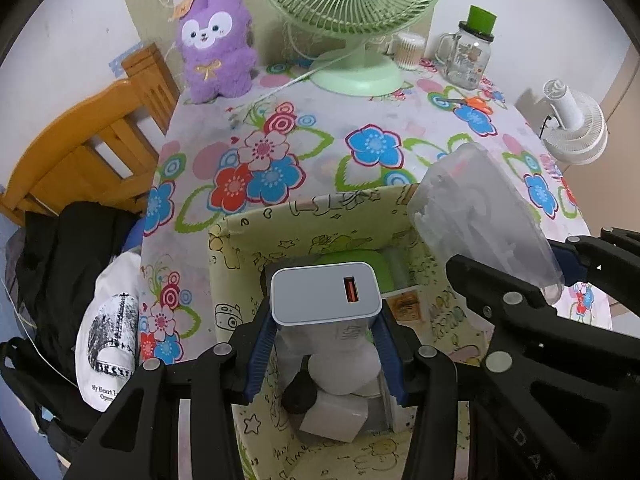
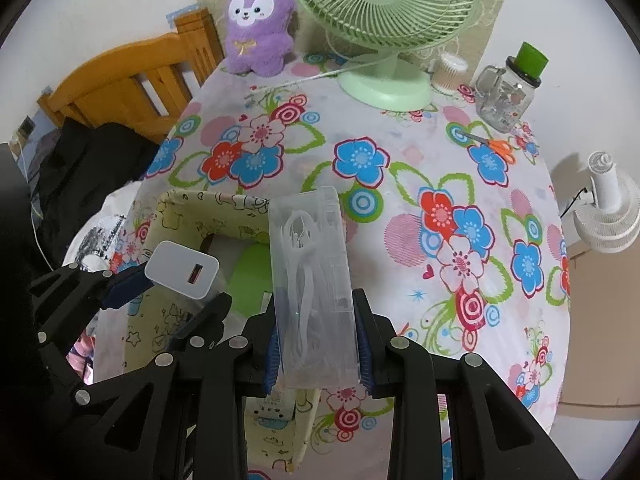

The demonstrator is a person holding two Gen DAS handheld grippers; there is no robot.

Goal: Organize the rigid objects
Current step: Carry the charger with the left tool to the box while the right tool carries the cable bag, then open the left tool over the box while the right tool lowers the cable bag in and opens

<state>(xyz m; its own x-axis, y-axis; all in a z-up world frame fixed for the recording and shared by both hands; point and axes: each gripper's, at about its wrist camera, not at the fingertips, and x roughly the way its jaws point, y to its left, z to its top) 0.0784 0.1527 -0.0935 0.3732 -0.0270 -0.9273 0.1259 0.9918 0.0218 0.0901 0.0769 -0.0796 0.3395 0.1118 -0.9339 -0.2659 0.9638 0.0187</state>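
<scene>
My left gripper [image 1: 325, 344] is shut on a white USB charger [image 1: 325, 294] and holds it over the open yellow cartoon-print storage box [image 1: 248, 232]. The charger also shows in the right wrist view [image 2: 182, 269]. Inside the box lie a white plug adapter [image 1: 340, 412], a black item and a green object [image 1: 360, 264]. My right gripper [image 2: 318, 344] is shut on a clear plastic case [image 2: 312, 288] with white cable inside, held above the box's right edge [image 2: 208, 200]. The case appears in the left wrist view [image 1: 480, 216].
A floral tablecloth [image 2: 400, 200] covers the table. At the back stand a purple plush toy [image 1: 216, 40], a green fan [image 1: 352, 20], a cotton swab jar [image 1: 408, 50] and a glass mug jar [image 1: 468, 54]. Orange scissors [image 2: 494, 144] lie at right. A wooden chair [image 1: 80, 140] stands left.
</scene>
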